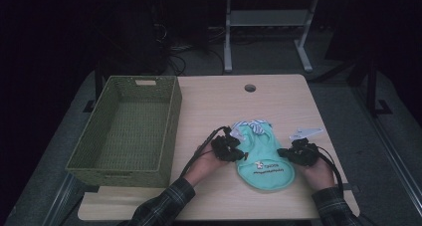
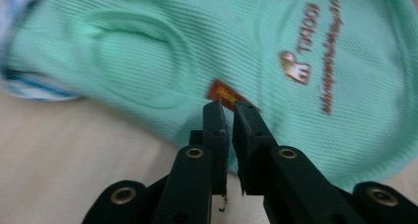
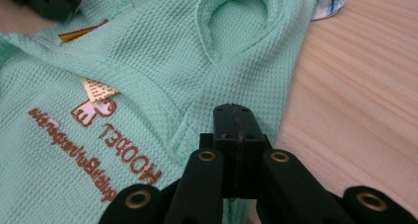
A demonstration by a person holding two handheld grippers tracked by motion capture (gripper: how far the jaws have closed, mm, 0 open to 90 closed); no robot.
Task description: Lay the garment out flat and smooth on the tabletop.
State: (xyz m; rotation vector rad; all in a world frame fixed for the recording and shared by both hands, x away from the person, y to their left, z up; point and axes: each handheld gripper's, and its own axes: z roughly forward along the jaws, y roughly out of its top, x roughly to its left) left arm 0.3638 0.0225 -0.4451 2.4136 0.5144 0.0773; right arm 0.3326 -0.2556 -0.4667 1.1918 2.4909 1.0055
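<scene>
— While the garment point(image 1: 263, 159) lies between both grippers near the table's point(image 1: 278, 101) front edge, what does its print read?
— "HOODET", mirrored in the right gripper view; smaller line unreadable.
— Basket point(image 1: 171, 131)?
— Empty, far left.
— Grippers?
— Left gripper point(image 2: 226, 108): jaws a sliver apart at the hem, gripping nothing. Right gripper point(image 3: 235, 113): jaws pressed together over fabric; whether pinching, cannot tell.

Garment point(image 3: 162, 61): mint waffle-knit cloth, matt, brown printed lettering. Table point(image 3: 355, 86): pale wood-grain, smooth. Basket point(image 1: 124, 131): green woven, rough. Jaws: matt black plastic, brass-coloured rivets.
</scene>
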